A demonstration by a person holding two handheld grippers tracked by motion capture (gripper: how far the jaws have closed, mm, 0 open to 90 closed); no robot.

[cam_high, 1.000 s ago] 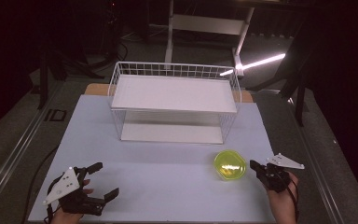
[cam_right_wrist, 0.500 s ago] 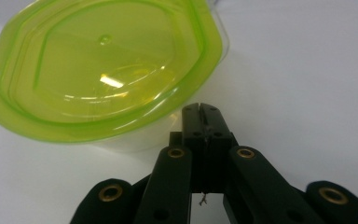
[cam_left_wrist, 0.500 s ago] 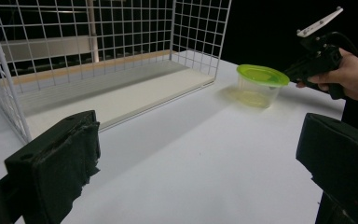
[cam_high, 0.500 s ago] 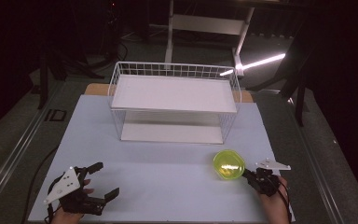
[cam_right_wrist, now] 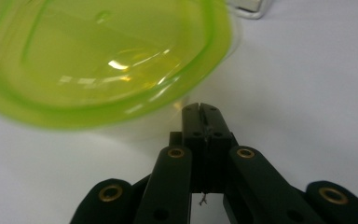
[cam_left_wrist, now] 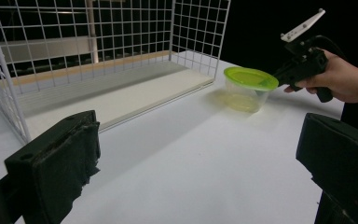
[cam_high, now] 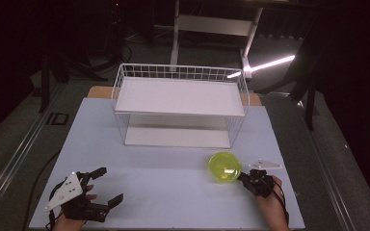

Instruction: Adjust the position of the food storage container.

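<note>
Risk lies with the right hand-held gripper (cam_high: 244, 178): its jaws are pressed together on nothing, tips just beside the bowl's (cam_high: 225, 166) green lid near the tabletop's (cam_high: 173, 192) right front corner. Pushing on like this could shove or tip the bowl. Left hand-held gripper (cam_high: 107, 185) rests wide apart, empty, near the left front corner.

Dark room, white table (cam_high: 173, 178)
</note>
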